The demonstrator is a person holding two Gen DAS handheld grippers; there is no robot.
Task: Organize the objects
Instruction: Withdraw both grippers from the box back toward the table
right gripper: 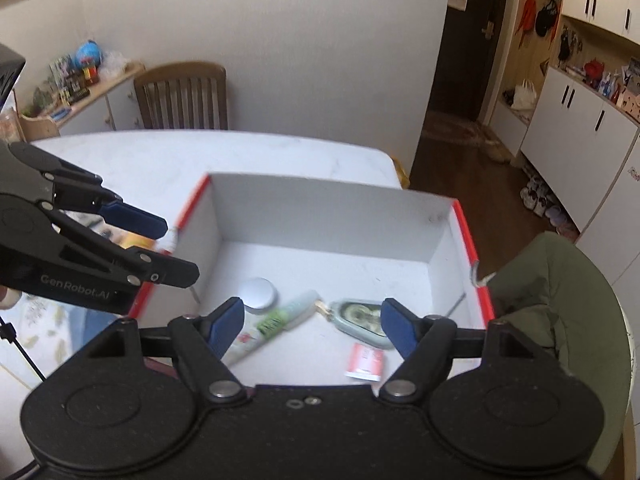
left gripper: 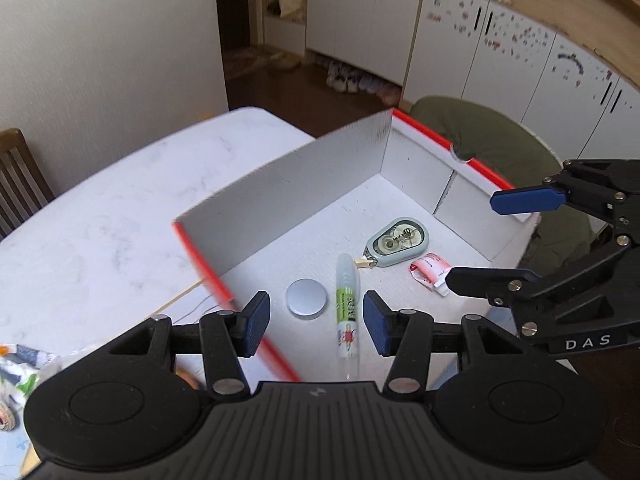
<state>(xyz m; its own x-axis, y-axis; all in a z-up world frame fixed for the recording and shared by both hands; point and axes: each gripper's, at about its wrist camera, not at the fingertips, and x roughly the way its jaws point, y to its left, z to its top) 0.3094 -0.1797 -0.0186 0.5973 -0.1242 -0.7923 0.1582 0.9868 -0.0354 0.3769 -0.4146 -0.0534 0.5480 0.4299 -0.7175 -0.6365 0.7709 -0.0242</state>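
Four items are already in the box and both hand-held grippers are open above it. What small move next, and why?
Probably draw the left hand-held gripper back out over the box's red edge toward the clutter on the table: both it and the right hand-held gripper are open and empty, while the glue stick, tin, correction tape and red packet already lie inside.

Support surface: a white marble-patterned table [right gripper: 168, 160] with rounded corners. Resting directly on it, toward the right edge, is an open white box [left gripper: 304, 184] with red-trimmed rim; its right wall reaches the table's right edge. At the near-left corner of the table lie patterned printed items [left gripper: 20, 376], blurred and not identifiable. An orange object [right gripper: 136, 240] sits on the table just beside the box's left wall, largely hidden. The far-left part shows bare tabletop.
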